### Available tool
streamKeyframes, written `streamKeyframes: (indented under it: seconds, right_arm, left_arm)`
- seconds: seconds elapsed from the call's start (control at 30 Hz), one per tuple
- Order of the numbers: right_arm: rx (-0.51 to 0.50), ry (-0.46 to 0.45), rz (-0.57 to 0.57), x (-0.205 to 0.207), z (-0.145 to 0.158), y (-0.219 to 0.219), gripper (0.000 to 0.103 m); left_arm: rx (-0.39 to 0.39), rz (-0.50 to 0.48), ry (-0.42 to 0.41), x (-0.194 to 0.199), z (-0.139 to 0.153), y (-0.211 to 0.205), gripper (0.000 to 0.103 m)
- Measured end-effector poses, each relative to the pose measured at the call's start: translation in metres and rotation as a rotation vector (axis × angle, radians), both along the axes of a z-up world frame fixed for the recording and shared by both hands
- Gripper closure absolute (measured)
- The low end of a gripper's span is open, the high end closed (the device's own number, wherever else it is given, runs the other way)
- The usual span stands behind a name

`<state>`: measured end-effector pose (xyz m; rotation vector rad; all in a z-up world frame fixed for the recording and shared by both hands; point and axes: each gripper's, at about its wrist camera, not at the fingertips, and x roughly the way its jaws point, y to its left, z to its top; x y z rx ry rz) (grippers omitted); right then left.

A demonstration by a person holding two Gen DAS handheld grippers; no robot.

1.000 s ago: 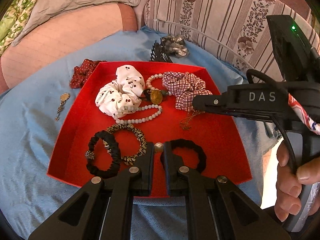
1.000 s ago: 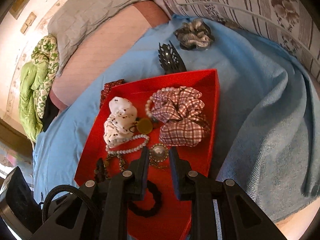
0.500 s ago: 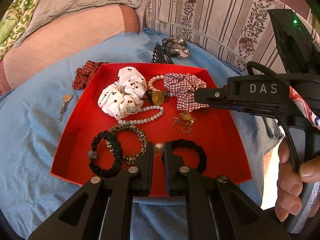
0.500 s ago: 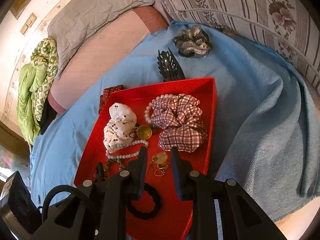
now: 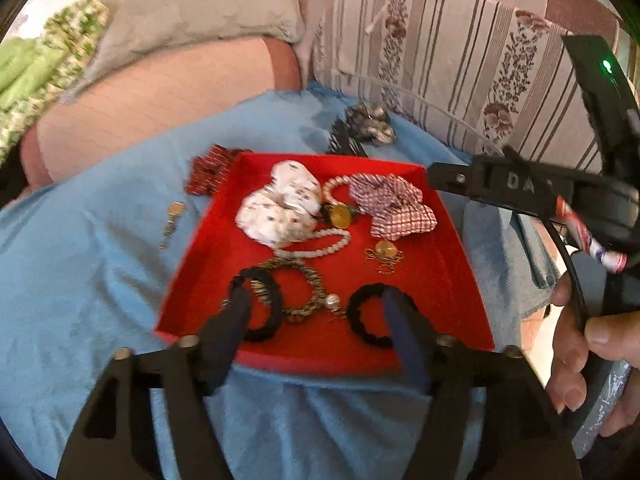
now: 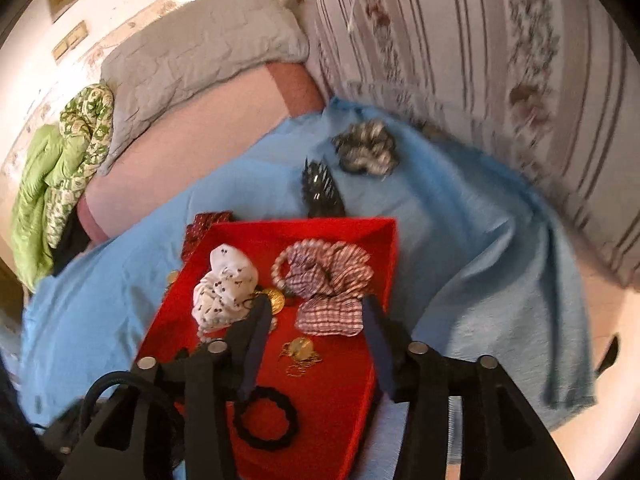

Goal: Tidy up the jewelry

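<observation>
A red tray (image 5: 448, 280) on a blue cloth holds a white spotted scrunchie (image 5: 280, 210), a plaid scrunchie (image 5: 392, 204), a pearl necklace (image 5: 320, 246), a gold pendant with chain (image 5: 384, 254), a pearl earring (image 5: 332, 301), a leopard hair tie (image 5: 308, 280) and two black hair ties (image 5: 368, 312). My left gripper (image 5: 316, 300) is open and empty above the tray's near edge. My right gripper (image 6: 316, 306) is open and empty over the gold pendant (image 6: 300, 350), beside the plaid scrunchie (image 6: 332, 280).
Outside the tray on the cloth lie a grey scrunchie (image 5: 370, 122), a black hair comb (image 5: 344, 144), a red dotted scrunchie (image 5: 210, 168) and a gold pendant (image 5: 174, 216). Striped cushions (image 5: 460, 60) stand behind. The right gripper body (image 5: 540, 192) crosses the left view.
Both grippers have opened and pulled back. The pearl earring now lies in the tray by the leopard hair tie, and the gold pendant lies by the plaid scrunchie.
</observation>
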<state>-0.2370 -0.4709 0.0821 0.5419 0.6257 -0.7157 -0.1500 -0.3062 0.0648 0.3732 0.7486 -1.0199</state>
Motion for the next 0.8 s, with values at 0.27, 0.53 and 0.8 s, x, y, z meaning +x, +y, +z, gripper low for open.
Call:
streamKeyframes:
  seconds: [0.27,0.53,0.8]
  right_arm:
    - [-0.303,0.052,-0.004,-0.026,0.020,0.095,0.022]
    - [-0.516,0.113,0.063,-0.060,0.007,0.193,0.010]
    - [-0.532,0.106,0.064,-0.068,0.003,0.209,0.009]
  left_arm:
    - [-0.042,0.147,-0.147,-0.020,0.032,0.081,0.010]
    - [0.030,0.341,-0.272,-0.057,0.028,0.162,0.005]
    - [-0.003,0.361,-0.258,-0.068,0.022,0.195,0.004]
